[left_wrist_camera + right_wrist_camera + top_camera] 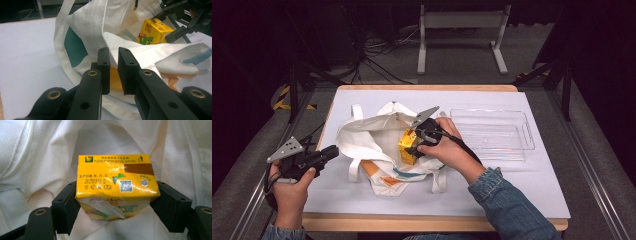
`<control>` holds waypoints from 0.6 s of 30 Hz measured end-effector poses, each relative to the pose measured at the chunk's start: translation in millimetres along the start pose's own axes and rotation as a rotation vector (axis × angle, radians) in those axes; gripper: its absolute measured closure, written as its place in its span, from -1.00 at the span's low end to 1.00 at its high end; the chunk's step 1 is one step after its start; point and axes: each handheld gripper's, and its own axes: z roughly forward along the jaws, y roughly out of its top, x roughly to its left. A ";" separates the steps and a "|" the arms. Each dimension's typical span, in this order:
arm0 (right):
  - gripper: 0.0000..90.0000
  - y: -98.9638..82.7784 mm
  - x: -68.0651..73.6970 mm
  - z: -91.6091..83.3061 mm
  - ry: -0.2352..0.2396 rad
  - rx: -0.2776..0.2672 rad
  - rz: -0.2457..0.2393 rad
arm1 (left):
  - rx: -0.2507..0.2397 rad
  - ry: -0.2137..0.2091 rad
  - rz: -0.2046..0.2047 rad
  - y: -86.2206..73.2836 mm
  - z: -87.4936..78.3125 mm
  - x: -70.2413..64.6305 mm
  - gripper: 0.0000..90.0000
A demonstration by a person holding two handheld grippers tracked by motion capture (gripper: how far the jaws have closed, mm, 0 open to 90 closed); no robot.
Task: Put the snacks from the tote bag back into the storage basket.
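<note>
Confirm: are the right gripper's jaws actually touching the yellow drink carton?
Touching. In the right gripper view, the right gripper has one black jaw pressed flat against each side of the yellow drink carton, no gap visible, over the white tote bag.

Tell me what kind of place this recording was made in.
Probably a lab or recording studio, not a home. A table under a white sheet stands on grey carpet among dark curtains, cables trail across the floor behind it, and yellow-black hazard tape marks the floor at the left.
</note>
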 end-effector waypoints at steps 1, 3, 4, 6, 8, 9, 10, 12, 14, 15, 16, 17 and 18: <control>-0.40 0.6 0.5 0.5 -0.003 0.000 -0.003 | 0.000 0.000 0.001 0.1 -0.3 0.2 0.78; -0.40 1.6 1.7 1.5 -0.010 0.000 -0.005 | -0.002 0.003 -0.004 0.2 -0.8 -0.1 0.78; -0.40 2.4 2.2 2.0 -0.012 0.001 -0.010 | -0.001 0.003 -0.001 0.4 -1.0 -0.1 0.78; -0.39 3.4 2.3 2.4 -0.012 0.006 -0.012 | -0.002 0.003 0.001 0.7 -0.7 -0.4 0.78; -0.38 3.9 3.1 2.2 -0.013 0.012 -0.015 | -0.001 0.003 0.003 0.7 -0.6 -0.5 0.78; -0.38 3.9 3.1 2.2 -0.013 0.012 -0.015 | -0.001 0.003 0.003 0.7 -0.6 -0.5 0.78; -0.38 4.9 4.2 1.6 -0.016 0.018 -0.022 | -0.003 0.004 0.002 0.6 -0.7 -0.7 0.78; -0.36 7.2 5.9 2.3 -0.020 0.020 -0.034 | -0.002 0.005 0.000 0.5 -1.2 -0.6 0.78; -0.36 8.1 6.6 2.8 -0.021 0.017 -0.037 | -0.004 0.005 0.000 0.1 -1.5 -0.3 0.78; -0.36 10.5 8.2 4.4 -0.027 0.007 -0.042 | -0.005 0.004 0.001 -0.1 -1.9 -0.1 0.78; -0.36 10.5 8.2 4.4 -0.027 0.007 -0.042 | -0.005 0.007 0.001 -0.1 -2.2 0.1 0.78; -0.36 12.0 8.8 5.0 -0.029 0.002 -0.045 | -0.006 0.006 -0.001 -0.2 -2.3 0.2 0.78; -0.36 14.2 9.2 5.9 -0.032 0.001 -0.050 | -0.007 0.006 -0.002 -0.3 -2.4 0.2 0.78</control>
